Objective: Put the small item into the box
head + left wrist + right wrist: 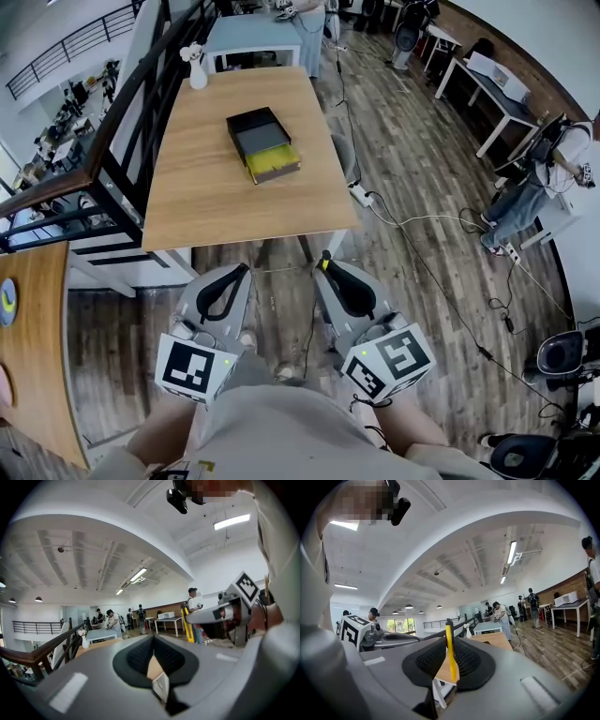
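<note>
A black box (253, 127) lies on the wooden table (206, 197), its drawer (273, 163) pulled out toward me and yellow inside. Both grippers hang close to my body, short of the table's near edge. My right gripper (325, 262) is shut on a thin yellow strip with a dark tip (450, 656), which stands upright between the jaws of the right gripper (449, 637). My left gripper (246, 269) is shut with nothing visible between its pads. In the left gripper view, the left gripper (153, 636) points toward the table.
A white bottle (196, 67) stands at the table's far left corner. A dark railing (122, 150) runs along the table's left side. A white cable (412, 225) trails over the wood floor on the right, near a person (539, 183). Another wooden surface (33, 356) lies at my left.
</note>
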The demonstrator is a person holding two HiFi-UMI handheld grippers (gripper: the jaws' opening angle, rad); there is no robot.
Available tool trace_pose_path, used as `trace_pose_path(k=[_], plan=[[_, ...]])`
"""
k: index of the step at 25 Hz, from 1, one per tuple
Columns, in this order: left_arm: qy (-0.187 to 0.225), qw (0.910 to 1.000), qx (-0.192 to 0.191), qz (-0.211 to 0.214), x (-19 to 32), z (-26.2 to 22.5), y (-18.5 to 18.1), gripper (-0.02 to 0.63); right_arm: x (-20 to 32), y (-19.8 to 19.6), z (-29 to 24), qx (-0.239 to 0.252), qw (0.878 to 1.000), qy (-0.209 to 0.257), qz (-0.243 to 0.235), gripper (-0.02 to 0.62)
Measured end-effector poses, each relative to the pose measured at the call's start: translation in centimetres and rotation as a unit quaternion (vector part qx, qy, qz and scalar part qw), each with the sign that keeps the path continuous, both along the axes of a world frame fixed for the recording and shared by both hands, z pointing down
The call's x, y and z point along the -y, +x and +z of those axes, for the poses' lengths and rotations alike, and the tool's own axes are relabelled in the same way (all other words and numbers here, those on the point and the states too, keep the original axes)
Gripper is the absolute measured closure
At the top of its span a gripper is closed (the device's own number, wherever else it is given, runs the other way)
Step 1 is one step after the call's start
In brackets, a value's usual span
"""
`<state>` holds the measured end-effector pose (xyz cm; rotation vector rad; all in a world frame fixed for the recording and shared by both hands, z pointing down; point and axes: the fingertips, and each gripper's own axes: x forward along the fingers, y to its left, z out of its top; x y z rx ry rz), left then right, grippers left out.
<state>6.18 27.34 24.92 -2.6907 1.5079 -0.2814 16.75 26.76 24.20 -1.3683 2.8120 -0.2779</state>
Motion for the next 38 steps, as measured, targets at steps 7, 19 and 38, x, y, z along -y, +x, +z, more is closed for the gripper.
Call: trace_pose_path(k=[7, 19, 38], plan=[[0.027, 0.9996, 0.004, -0.003, 0.7, -0.2, -0.4, 0.603, 0.3, 0.3, -0.2, -0.004, 1.000, 0.008, -0.002, 0.543], [0.027, 0.9996, -0.010, -0.002, 4.3, 0.8, -2.6, 0.603, 4.5, -1.1, 0.7, 0.003, 1.000, 0.003, 0.017, 0.543], [-0.022, 0.9990, -0.032, 0.024, 22.9, 4.6, -8.0, 0.603, 22.1, -7.2, 3.7, -0.021, 0.998, -0.042, 0.036, 0.543]])
